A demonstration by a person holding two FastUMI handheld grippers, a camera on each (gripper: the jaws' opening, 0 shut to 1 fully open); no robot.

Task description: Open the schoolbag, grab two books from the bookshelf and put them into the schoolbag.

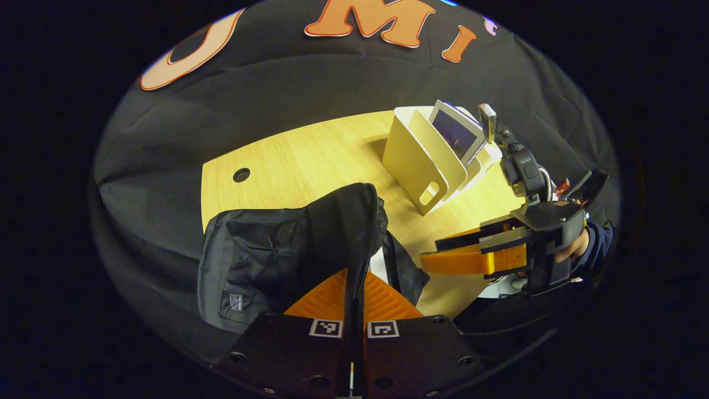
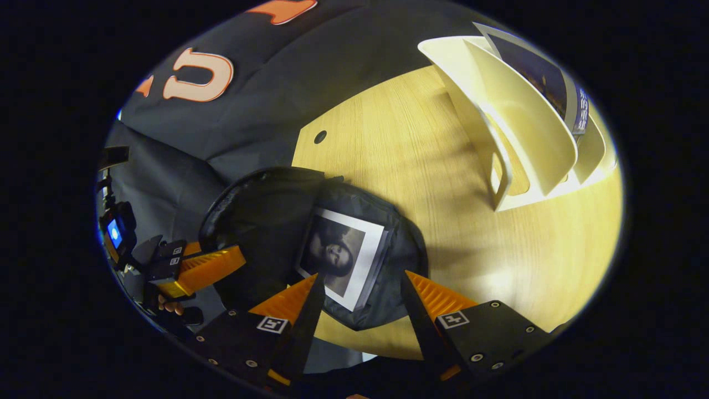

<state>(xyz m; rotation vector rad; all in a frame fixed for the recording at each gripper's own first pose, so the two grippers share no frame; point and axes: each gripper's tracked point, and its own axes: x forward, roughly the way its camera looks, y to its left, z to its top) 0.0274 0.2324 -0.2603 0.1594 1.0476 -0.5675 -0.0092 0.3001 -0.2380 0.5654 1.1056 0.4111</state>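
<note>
The schoolbag (image 2: 266,221) lies open on the wooden table (image 2: 421,166), one book (image 2: 343,257) half hidden inside it, and its far side falls out of sight over the table edge. The left gripper (image 1: 354,288) has its fingers clamped on the bag's flap, while the right gripper (image 2: 360,288) hangs above the book with fingers apart. One more book (image 1: 457,133) stands in the pale bookshelf (image 1: 415,160), partly covered by a divider, with black cloth behind.

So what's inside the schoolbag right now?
One book with a white-bordered dark cover lies in the open schoolbag. The left gripper holds the flap up. Anything beneath the book is covered.
</note>
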